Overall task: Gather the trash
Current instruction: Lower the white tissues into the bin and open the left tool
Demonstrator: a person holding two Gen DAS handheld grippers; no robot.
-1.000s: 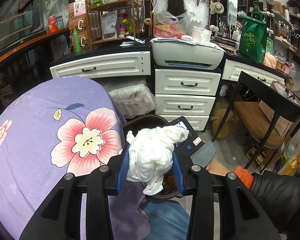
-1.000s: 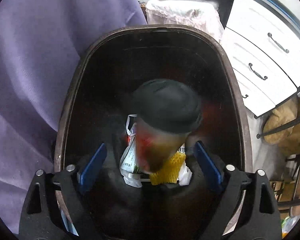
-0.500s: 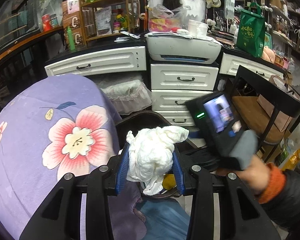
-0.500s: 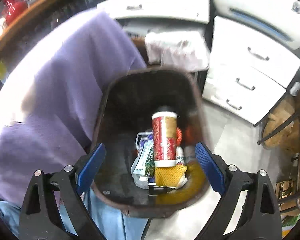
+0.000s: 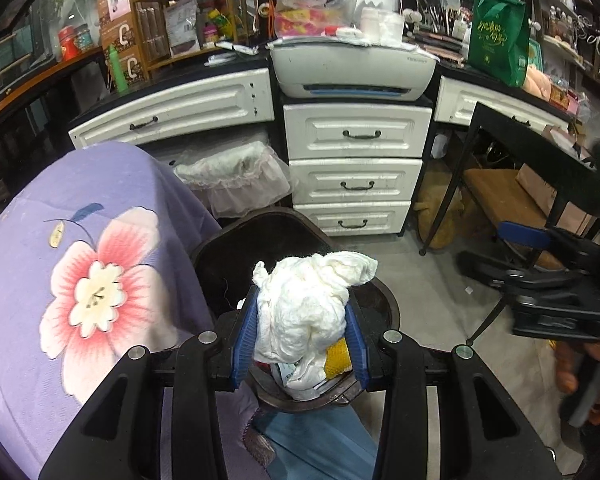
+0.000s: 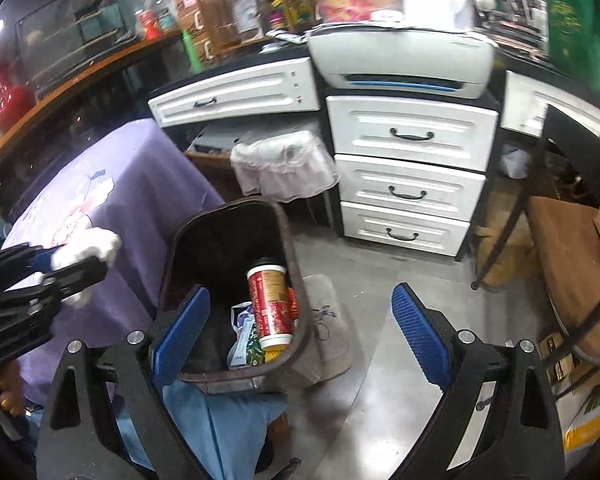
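My left gripper [image 5: 300, 340] is shut on a crumpled white tissue wad [image 5: 306, 308] and holds it over the near rim of a dark brown trash bin [image 5: 260, 232]. The bin [image 6: 172, 272] holds a red paper cup with a black lid [image 6: 270, 306], wrappers and a yellow net. My right gripper [image 6: 300, 336] is open and empty, above the bin's right side and the floor. The left gripper with the tissue [image 6: 88, 248] shows at the left of the right wrist view. The right gripper shows at the right edge of the left wrist view [image 5: 552, 276].
A table with a purple flowered cloth [image 5: 60, 280] stands left of the bin. White drawers [image 5: 356, 160] with a printer [image 5: 352, 64] on top are behind. A small lace-covered bin [image 5: 236, 176] stands beside them. A black-framed stool [image 6: 560, 240] is at the right. A slipper [image 6: 328, 332] lies by the bin.
The right gripper let the red cup drop into the bin, then rose and swung to the right, still open. The left gripper kept the tissue and stayed over the bin.
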